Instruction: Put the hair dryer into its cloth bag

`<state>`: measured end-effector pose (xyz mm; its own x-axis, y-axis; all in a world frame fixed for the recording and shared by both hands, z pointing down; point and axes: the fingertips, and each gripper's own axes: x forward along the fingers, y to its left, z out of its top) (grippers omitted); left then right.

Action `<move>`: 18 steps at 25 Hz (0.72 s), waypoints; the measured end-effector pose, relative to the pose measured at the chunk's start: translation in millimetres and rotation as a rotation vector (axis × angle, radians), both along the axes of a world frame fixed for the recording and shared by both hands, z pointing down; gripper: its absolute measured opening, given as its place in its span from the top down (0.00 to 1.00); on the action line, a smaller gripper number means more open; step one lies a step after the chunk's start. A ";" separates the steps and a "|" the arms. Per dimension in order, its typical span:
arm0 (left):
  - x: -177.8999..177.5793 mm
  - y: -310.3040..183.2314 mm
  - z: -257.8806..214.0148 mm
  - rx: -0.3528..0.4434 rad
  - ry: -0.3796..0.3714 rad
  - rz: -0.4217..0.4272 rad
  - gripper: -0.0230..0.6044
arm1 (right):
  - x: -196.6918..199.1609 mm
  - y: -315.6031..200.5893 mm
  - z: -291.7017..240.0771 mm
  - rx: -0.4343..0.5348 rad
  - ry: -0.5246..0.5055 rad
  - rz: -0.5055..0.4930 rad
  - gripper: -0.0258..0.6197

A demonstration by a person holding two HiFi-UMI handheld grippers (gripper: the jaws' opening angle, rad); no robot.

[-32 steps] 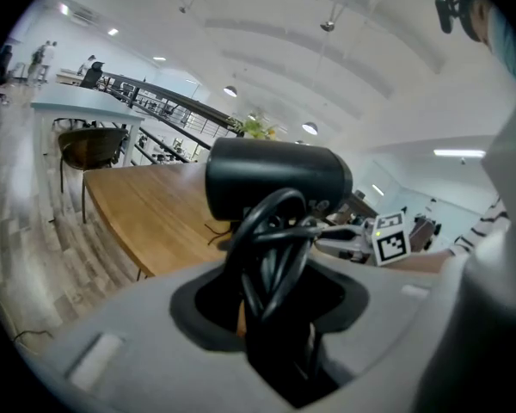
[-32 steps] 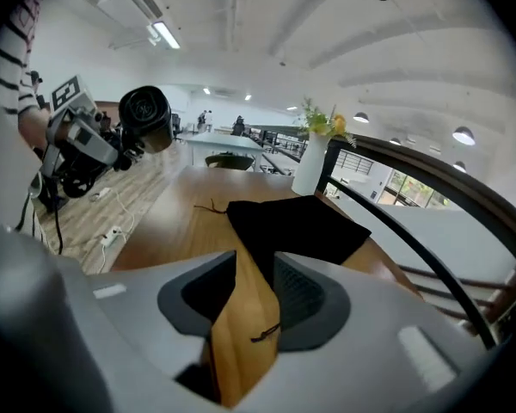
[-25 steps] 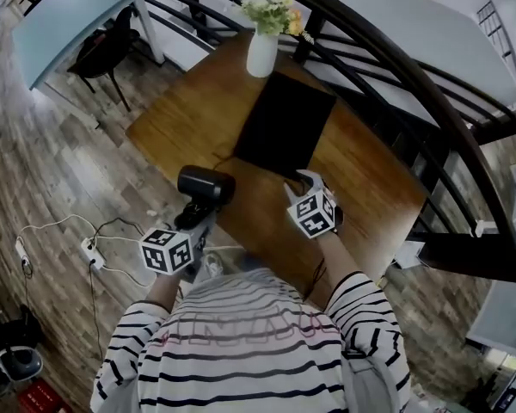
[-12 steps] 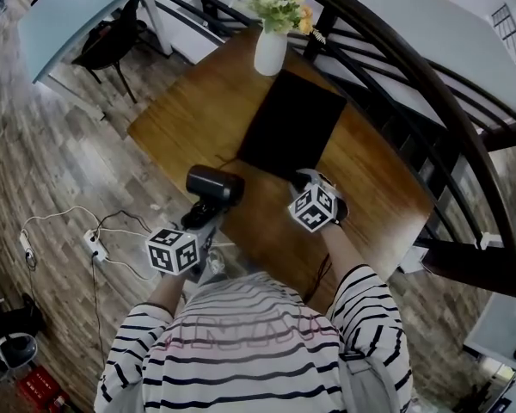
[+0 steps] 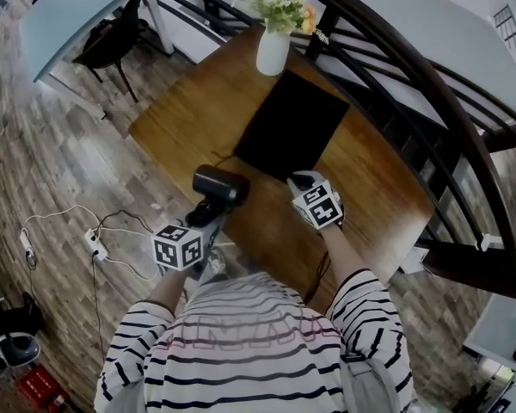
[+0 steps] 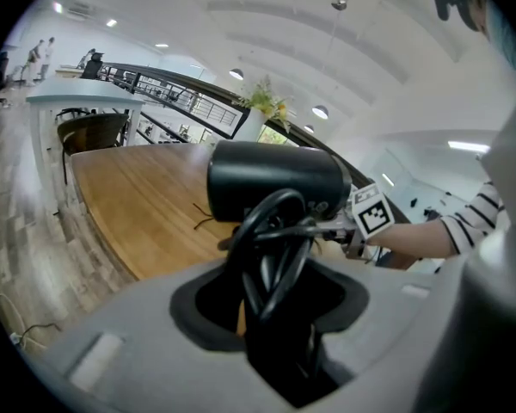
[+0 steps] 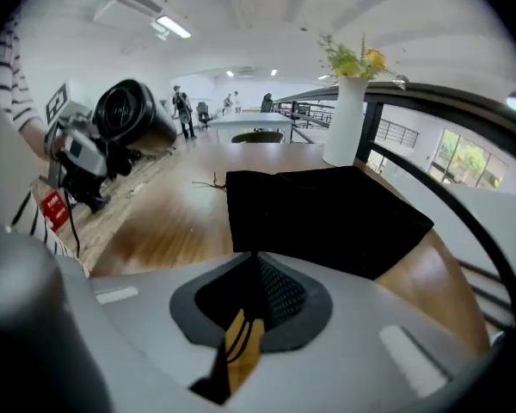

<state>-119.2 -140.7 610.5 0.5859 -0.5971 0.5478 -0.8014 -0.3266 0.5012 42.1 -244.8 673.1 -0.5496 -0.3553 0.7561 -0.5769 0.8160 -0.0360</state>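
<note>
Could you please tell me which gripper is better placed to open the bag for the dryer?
Right. The right gripper sits at the near edge of the bag, its jaws closing on it, so it could likely lift the mouth. The left gripper is busy holding the dryer.

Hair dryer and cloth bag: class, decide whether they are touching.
Apart. The right gripper view shows the hair dryer held up in the left tongs, with a stretch of bare wooden table between it and the flat cloth bag.
</note>
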 end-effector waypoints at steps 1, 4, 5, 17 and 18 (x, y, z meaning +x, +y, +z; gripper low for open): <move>1.1 -0.5 1.8 -0.003 -0.002 0.006 0.69 | -3.0 0.6 -5.1 -0.022 -0.051 0.028 0.94; 5.3 -2.1 7.7 -0.016 -0.008 0.026 0.69 | -10.9 2.8 -21.8 -0.080 -0.191 0.105 0.94; 6.2 -2.6 9.8 -0.021 -0.010 0.034 0.69 | -14.0 3.9 -26.8 -0.094 -0.228 0.122 0.94; 28.3 -2.0 39.8 -0.100 -0.076 0.226 0.69 | -39.5 27.3 -61.7 -0.162 -0.422 0.159 0.94; 30.3 -0.6 42.8 -0.111 -0.082 0.248 0.69 | -40.4 30.0 -63.3 -0.159 -0.425 0.155 0.94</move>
<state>-88.8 -141.3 653.3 0.6581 -0.3744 0.6533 -0.7428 -0.4646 0.4820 1.7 -214.8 609.8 -0.7713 -0.3554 0.5280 -0.5988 0.6865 -0.4125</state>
